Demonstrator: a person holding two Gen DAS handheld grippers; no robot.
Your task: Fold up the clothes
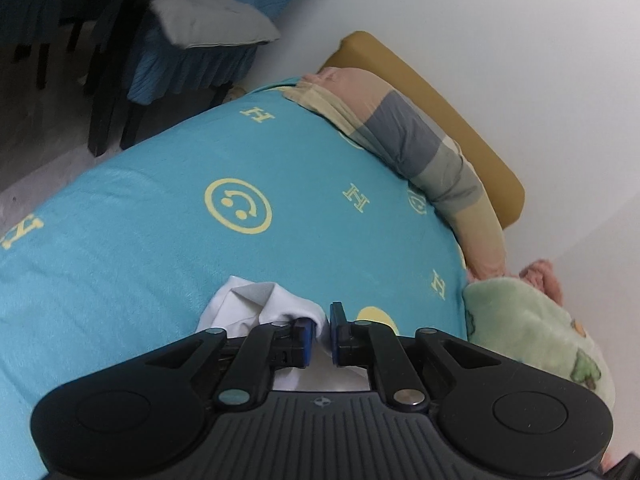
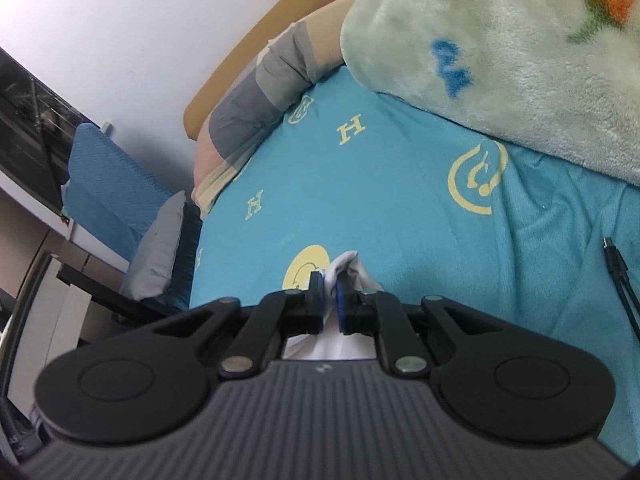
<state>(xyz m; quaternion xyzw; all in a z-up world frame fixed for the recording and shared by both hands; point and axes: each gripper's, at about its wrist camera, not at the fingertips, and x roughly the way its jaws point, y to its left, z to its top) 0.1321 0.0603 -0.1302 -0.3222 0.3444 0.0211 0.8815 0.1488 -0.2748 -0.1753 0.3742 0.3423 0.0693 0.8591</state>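
White garment (image 1: 256,306) — one piece, as far as I can count — lies bunched on my teal bedsheet (image 1: 160,160), with a fold of it caught in each tool. My left gripper (image 1: 321,334) has cloth between its blue pads, the jaws only narrowly parted; whether they truly press it I cannot tell. My right gripper (image 2: 329,300) pinches a white peak tightly. Open sheet stretches ahead of both, bounded by one striped pillow (image 1: 420,140) at the headboard and one green fleece blanket (image 2: 500,48). One black cable (image 2: 620,272) (cut off at the frame edge) lies right; most of the garment hides beneath the grippers.
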